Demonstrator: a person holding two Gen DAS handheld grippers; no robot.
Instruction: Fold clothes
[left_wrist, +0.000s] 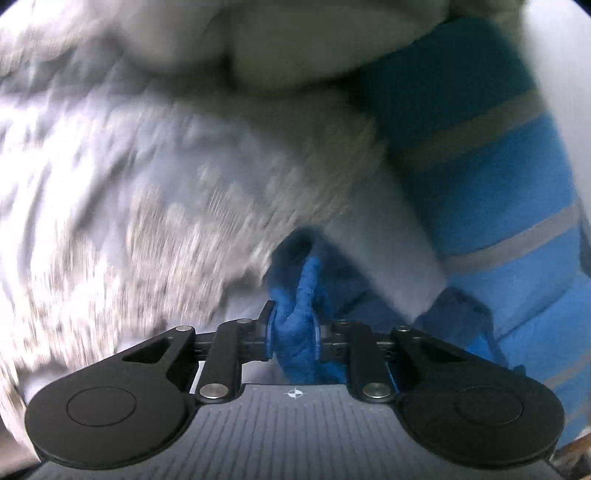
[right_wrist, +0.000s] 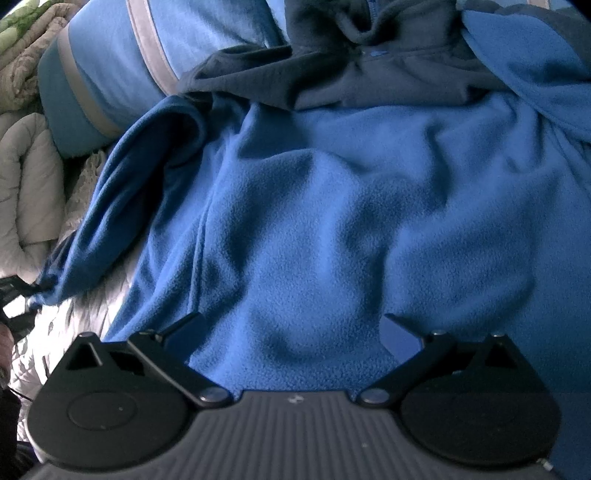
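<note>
In the left wrist view, the left tongs are seen clamped on a bunched fold of the bright blue fleece garment; the fabric is pressed between the two pads and rises just above them. Beyond the tongs, to their left, a white quilted bed cover with a pale pattern is spread, much blurred. Further away to the right, a blue pillow with grey stripes is seen, and behind it a pale padded blanket.

In the right wrist view, the right tongs are held wide apart, and the blue fleece garment lies directly between and in front of the fingers; it cannot be told whether the pads touch it. Its dark grey collar part is found at the far side. To the far left of the tongs, the striped pillow and a beige quilted blanket are seen.
</note>
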